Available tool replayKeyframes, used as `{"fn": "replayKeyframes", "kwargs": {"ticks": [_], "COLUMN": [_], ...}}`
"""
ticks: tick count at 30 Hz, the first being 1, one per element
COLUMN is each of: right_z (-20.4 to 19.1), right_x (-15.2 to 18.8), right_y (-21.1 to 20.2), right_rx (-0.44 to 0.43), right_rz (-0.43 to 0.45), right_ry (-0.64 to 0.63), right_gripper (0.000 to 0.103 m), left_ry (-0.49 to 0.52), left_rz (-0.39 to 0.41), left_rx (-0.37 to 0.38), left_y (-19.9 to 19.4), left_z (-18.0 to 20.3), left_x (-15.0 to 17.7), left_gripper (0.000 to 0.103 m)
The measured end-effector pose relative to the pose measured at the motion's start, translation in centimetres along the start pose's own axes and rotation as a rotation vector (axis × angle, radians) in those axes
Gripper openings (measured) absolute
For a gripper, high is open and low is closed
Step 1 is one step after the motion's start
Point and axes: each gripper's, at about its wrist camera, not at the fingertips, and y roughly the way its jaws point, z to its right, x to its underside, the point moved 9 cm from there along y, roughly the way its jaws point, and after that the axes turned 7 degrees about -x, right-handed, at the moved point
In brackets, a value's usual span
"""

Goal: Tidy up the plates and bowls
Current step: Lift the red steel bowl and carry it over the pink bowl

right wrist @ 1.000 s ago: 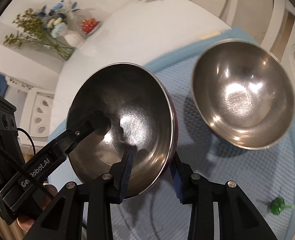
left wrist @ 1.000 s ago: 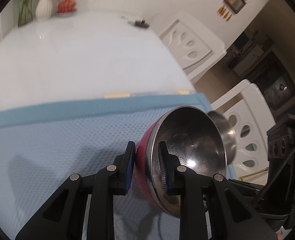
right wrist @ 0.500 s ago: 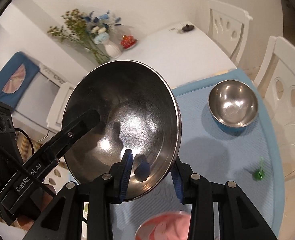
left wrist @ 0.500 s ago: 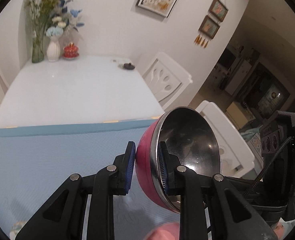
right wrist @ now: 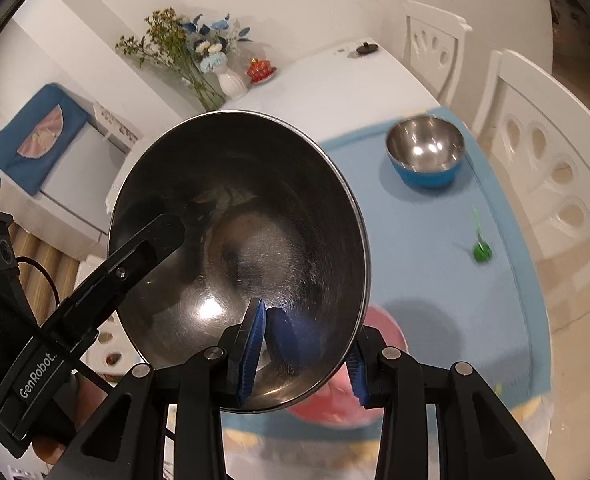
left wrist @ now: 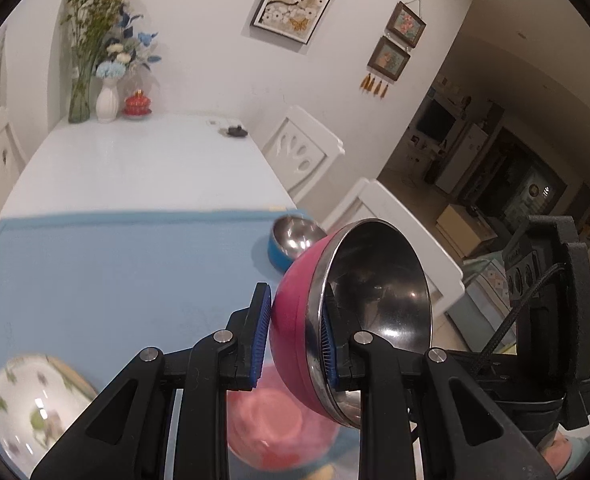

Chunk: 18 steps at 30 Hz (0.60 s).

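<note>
Right now both my claws are clamped on one bowl. My left gripper (left wrist: 293, 334) pinches the rim of the pink steel bowl (left wrist: 351, 320), one blue pad on the pink outer wall and the other inside against the metal lining. My right gripper (right wrist: 303, 354) bites the same bowl (right wrist: 239, 256) at another part of its rim, one pad inside and the other behind the wall. In the right wrist view my left gripper's finger (right wrist: 135, 256) reaches over the far rim into the bowl. The bowl is held up off the table, tipped on edge so its shiny inside faces my right camera.

Below it lies the blue mat (left wrist: 115, 272), spread over the near end of the white table (left wrist: 135, 160). A pink bowl (left wrist: 275, 428) sits on the mat directly beneath, though it is blurred and I cannot make out its shape well. A white floral bowl (left wrist: 35, 400) rests near the mat's left corner. Further off, a blue steel bowl (right wrist: 425, 152) stands upright near the mat's far right corner, and a small green object (right wrist: 481, 250) lies on the mat between that bowl and me. At the table's far end stand a white vase of flowers (left wrist: 107, 100) and a red lidded pot (left wrist: 137, 104), with white chairs (right wrist: 543, 152) along the right side.
</note>
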Motion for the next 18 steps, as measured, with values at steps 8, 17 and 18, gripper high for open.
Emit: {"fn": "replayKeyframes", "kwargs": {"ticks": [8, 17, 18], "right_z": [3.0, 5.9, 6.1], "right_x": [5.8, 9.6, 9.8], "right_y": [0.1, 2.3, 2.7], "right_rx": [0.039, 0.087, 0.092], "right_rz": [-0.070, -0.131, -0.138], "right_ry": [0.029, 0.040, 0.039], "right_gripper": [0.036, 0.036, 0.036], "left_ry": [-0.020, -0.018, -0.011], "left_rz": [-0.096, -0.182, -0.187], "left_rx": [-0.007, -0.028, -0.038], "left_y": [0.2, 2.1, 2.4], "left_z": [0.9, 0.9, 0.9], "left_x": [6.8, 11.5, 11.7], "left_gripper": [0.020, 0.020, 0.020]}}
